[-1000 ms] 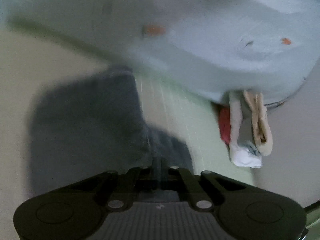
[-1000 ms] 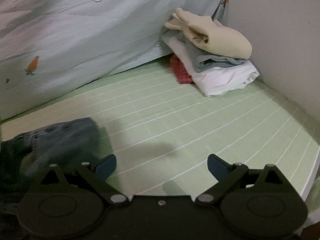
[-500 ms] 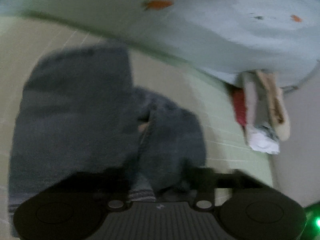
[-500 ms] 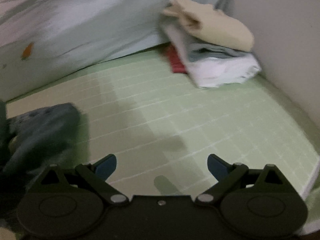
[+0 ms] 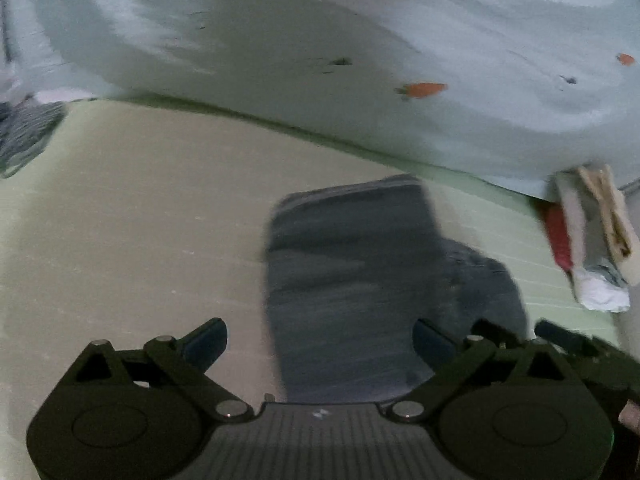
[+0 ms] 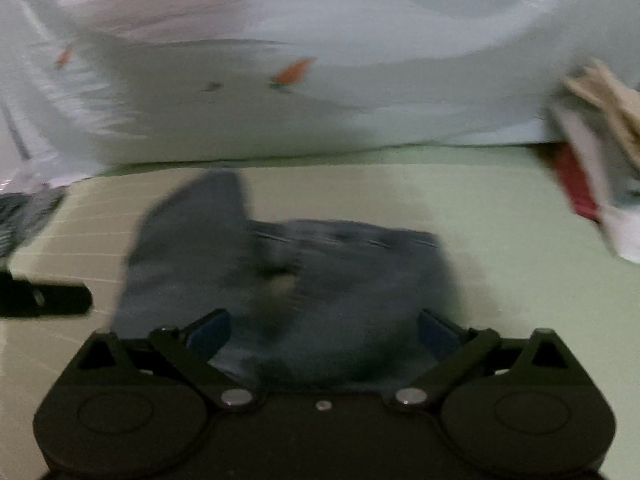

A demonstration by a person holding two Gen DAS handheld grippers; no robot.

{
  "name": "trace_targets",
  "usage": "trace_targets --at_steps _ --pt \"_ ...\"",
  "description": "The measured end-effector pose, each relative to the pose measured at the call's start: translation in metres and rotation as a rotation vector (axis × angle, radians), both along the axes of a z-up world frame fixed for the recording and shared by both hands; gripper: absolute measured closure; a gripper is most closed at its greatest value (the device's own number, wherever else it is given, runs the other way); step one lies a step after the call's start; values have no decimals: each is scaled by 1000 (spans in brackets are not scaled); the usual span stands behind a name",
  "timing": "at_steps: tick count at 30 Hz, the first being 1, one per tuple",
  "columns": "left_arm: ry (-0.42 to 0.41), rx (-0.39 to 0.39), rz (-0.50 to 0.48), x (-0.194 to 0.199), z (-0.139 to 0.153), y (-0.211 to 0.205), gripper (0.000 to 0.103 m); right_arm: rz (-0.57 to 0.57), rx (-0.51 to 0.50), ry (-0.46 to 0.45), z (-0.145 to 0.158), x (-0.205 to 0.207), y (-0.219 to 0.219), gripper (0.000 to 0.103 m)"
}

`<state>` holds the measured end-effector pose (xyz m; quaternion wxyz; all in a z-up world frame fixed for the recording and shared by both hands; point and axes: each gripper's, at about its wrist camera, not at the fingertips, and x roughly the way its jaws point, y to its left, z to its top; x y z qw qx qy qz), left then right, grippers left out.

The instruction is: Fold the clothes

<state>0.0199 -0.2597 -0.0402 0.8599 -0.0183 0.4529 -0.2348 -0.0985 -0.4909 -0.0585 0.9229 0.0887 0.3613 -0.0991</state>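
Nearest in the left wrist view, the left gripper (image 5: 320, 340) stands with its jaws spread wide and nothing between the blue pads; a dark denim garment (image 5: 360, 288) lies flat on the bed directly under and ahead of it. In the right wrist view the right gripper (image 6: 324, 330) is likewise wide open and holds nothing, with the same denim garment (image 6: 304, 276) lying under its fingers, one flap reaching up and to the left. The garment rests on a pale green mattress cover (image 5: 140, 220) marked with thin white lines, roughly in the middle of the bed's visible area. At the left edge of the right wrist view a dark bar-shaped object (image 6: 44, 300) shows, too blurred to identify. Farther back on the left, a grey striped cloth (image 5: 24, 136) sits near the far left side of the bed. In the far right corner lies a stack of folded clothes (image 5: 588, 240): red, white, grey and cream layers. Behind everything, along the far edge, a light blue quilt (image 5: 360, 40) with small orange carrot prints is bunched up. Both views are smeared by motion blur.
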Motion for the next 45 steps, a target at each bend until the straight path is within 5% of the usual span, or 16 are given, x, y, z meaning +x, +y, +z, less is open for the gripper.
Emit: trace_targets --at_steps 4,8,9,12,14,27,31,34,39,42,45 --pt "-44 8 -25 7 11 21 4 101 3 35 3 33 30 22" --pt "-73 41 -44 12 6 33 4 134 -76 77 -7 62 47 25" --pt "-62 31 -46 14 2 37 4 133 -82 95 -11 68 48 33" --pt "-30 28 -22 21 -3 40 4 98 -39 107 -16 69 43 85" --pt "-37 20 -23 24 0 37 4 81 19 55 -9 62 37 95" --pt "-146 42 -130 3 20 -45 4 18 100 -205 72 1 -17 97" --pt "-137 81 -140 -15 11 -71 4 -85 132 -195 60 -25 -62 97" --pt "-92 119 -120 -26 -3 -86 4 -147 164 -93 15 -29 -92 96" --pt "-57 137 -51 -35 -17 -99 3 -83 135 -36 -22 -24 -103 96" --pt "-40 138 -10 -32 -21 -106 2 -48 135 -23 -28 -18 -109 86" --pt "-15 133 6 -25 -26 -111 2 -56 161 -7 -32 -15 -115 58"
